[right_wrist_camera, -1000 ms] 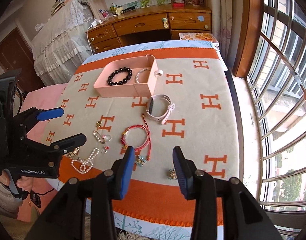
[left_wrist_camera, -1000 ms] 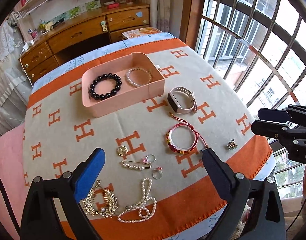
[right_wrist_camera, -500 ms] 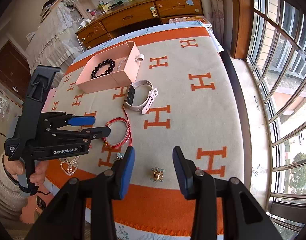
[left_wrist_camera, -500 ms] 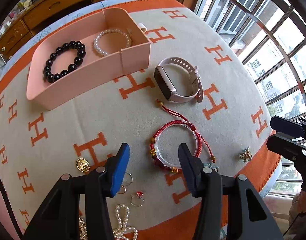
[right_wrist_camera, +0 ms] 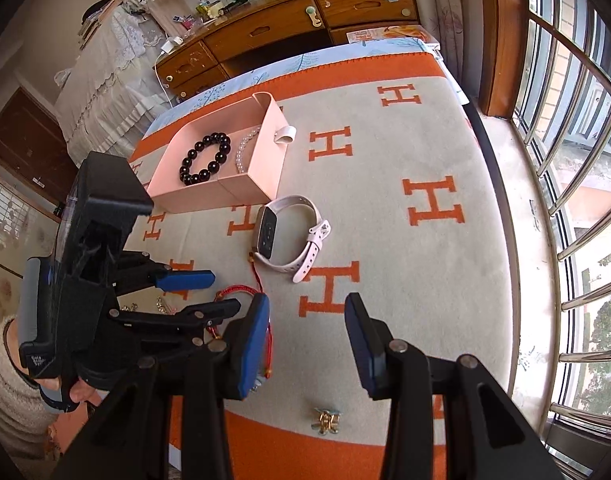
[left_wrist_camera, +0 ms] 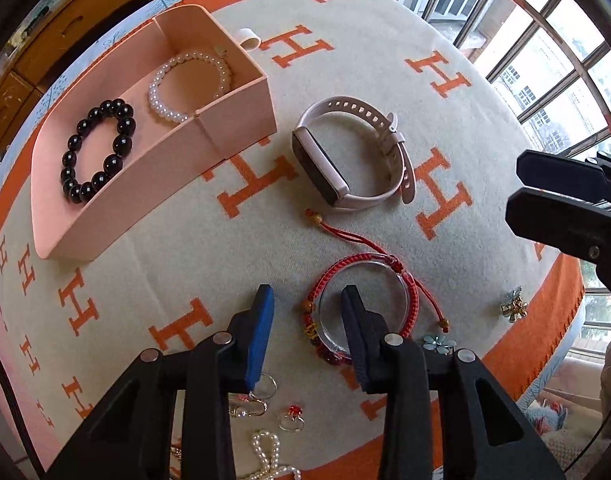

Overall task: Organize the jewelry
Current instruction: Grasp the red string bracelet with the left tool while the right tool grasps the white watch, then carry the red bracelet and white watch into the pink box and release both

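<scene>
A red braided bracelet (left_wrist_camera: 401, 276) on a clear ring lies on the blanket. My left gripper (left_wrist_camera: 307, 296) is open and low over its left side, the right finger inside the ring and the left finger outside it. It also shows in the right wrist view (right_wrist_camera: 225, 290). A pink tray (left_wrist_camera: 241, 120) holds a black bead bracelet (left_wrist_camera: 95, 150) and a pearl bracelet (left_wrist_camera: 185, 84). A pink smartwatch (left_wrist_camera: 345, 160) lies right of the tray. My right gripper (right_wrist_camera: 305, 312) is open and empty, hovering near the front edge above a gold brooch (right_wrist_camera: 325, 420).
The table is covered by a beige and orange H-pattern blanket (left_wrist_camera: 445, 92). Rings (left_wrist_camera: 291, 416), a pearl necklace (left_wrist_camera: 265, 452) and a blue flower charm (left_wrist_camera: 437, 342) lie near the front. A window with bars (right_wrist_camera: 577, 160) is at the right, a wooden desk (right_wrist_camera: 285, 24) behind.
My left gripper has moved forward and down onto the red bracelet, its fingers now straddling the bracelet's left side. My right gripper has shifted slightly forward.
</scene>
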